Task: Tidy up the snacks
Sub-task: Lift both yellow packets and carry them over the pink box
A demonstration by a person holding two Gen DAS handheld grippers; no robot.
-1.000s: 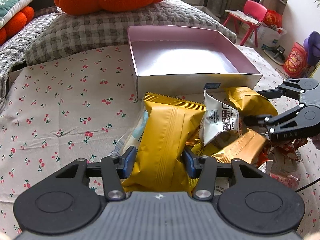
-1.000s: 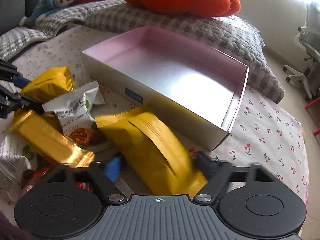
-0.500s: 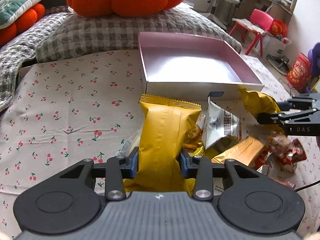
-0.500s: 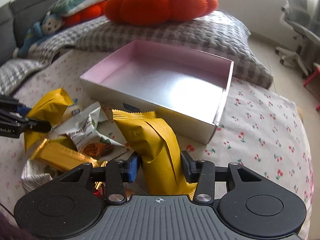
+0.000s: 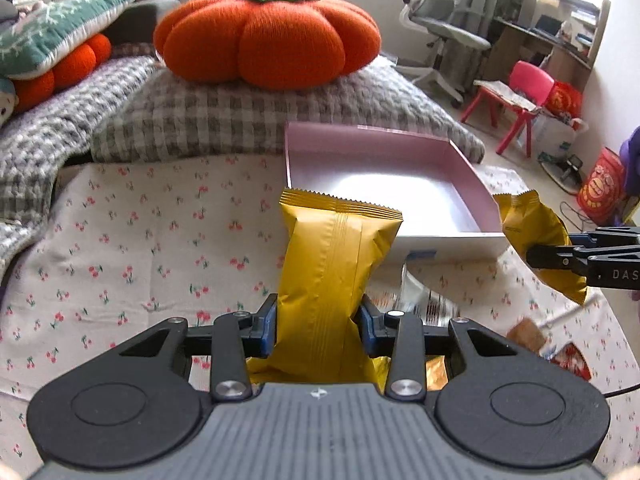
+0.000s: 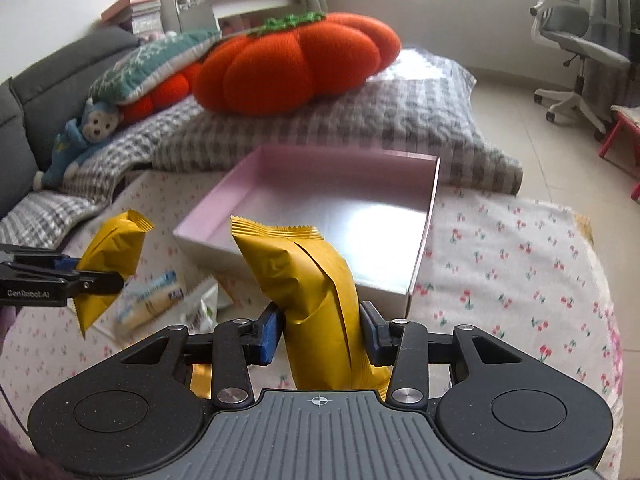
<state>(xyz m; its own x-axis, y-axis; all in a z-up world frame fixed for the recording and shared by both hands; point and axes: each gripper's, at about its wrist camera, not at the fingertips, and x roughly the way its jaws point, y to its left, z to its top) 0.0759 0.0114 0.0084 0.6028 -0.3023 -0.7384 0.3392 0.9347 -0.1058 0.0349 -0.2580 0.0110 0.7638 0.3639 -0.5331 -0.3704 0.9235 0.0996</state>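
The big cherry-print cloth (image 5: 132,248) covers the surface across the lower half of both views. It looks soft & a bit wrinkly. Behind it, upper middle, sits a fat orange pumpkin cushion (image 5: 272,36) on a grey checked pillow (image 5: 224,120), both fluffy.

Mid-frame is the pink box (image 5: 384,148), flat, shallow, shiny inside, nothing in it. It's prob. the place the snacks go, so it lies open-side up, near the pile.

In the left wrist view the left gripper (image 5: 318,320) has its jaws closed tight on a gold snack bag (image 5: 336,256). The bag sticks up w/ its zigzag end on top, puffy & crinkly, in front of the box's near wall. In the right wrist view the right gripper (image 6: 320,328) has jaws squeezing a second gold bag (image 6: 308,280), pinched low so the top stands free. Both jaws have just been closing onto their bags.

Lower down, small: a blurry white packet (image 6: 156,292) & other wrappers lie on the cloth.
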